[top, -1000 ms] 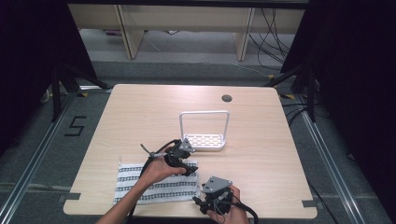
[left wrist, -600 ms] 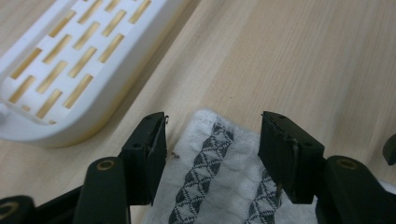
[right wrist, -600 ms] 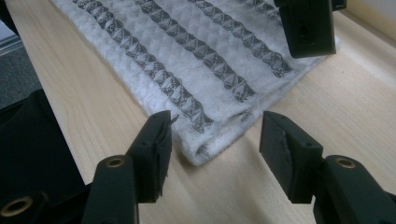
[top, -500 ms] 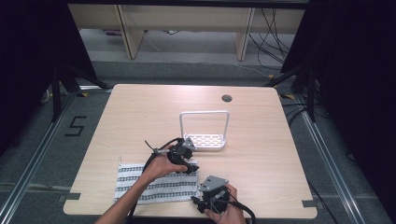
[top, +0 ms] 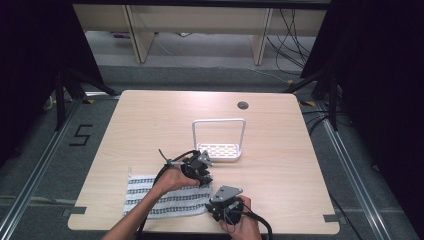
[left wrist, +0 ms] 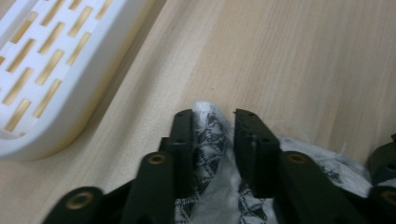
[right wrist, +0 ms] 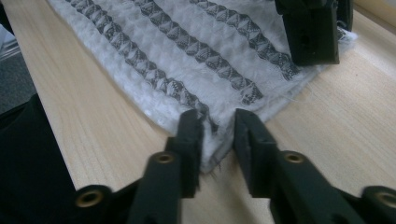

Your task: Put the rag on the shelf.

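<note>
A white cloth with dark patterned stripes (top: 160,197) lies flat near the table's front edge. My left gripper (top: 202,177) is at its far right corner. In the left gripper view the jaws have just been closing, and the left gripper (left wrist: 213,119) pinches a bunched fold of cloth (left wrist: 210,133). My right gripper (top: 215,207) is at the near right corner. Its jaws have also just been closing, and in the right gripper view the right gripper (right wrist: 218,119) squeezes the cloth's (right wrist: 196,42) frayed corner. The left gripper's jaw tips (right wrist: 310,32) show at the opposite corner.
A white slotted rack with an upright wire handle (top: 220,150) stands just beyond the left gripper, and its tray (left wrist: 46,70) lies close in the left gripper view. The wooden table (top: 150,125) has a round cable hole (top: 243,105) at the back.
Both hands stay at the cloth's right corners, barely shifting. The high view is too small to show the jaws moving.
</note>
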`<act>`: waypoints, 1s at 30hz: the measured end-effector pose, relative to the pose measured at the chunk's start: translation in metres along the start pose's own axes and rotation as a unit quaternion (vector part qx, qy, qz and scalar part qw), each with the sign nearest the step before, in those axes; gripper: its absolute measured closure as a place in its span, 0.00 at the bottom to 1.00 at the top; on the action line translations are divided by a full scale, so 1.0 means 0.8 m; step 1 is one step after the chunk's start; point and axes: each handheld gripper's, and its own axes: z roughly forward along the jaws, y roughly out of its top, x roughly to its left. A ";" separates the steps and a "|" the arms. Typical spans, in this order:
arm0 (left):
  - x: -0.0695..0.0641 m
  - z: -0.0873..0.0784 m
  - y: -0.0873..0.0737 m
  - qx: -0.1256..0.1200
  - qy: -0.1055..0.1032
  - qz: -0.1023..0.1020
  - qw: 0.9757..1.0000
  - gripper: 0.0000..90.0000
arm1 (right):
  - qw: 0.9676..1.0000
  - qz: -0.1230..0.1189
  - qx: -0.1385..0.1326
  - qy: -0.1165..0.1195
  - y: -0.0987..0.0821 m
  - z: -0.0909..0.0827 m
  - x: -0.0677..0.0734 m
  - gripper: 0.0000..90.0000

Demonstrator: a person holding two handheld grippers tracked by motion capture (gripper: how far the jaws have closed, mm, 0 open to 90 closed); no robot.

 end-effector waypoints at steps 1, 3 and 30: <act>0.000 0.000 0.000 0.000 0.000 0.000 1.000 0.82 | 1.000 0.000 0.000 0.000 0.000 0.000 0.000 0.88; 0.000 -0.001 -0.001 0.000 -0.002 0.007 1.000 0.91 | 1.000 -0.011 -0.004 0.002 0.000 0.001 -0.005 0.92; -0.017 -0.174 0.023 -0.140 0.053 -0.048 0.988 0.95 | 0.988 -0.021 -0.149 -0.022 0.068 -0.104 -0.045 0.97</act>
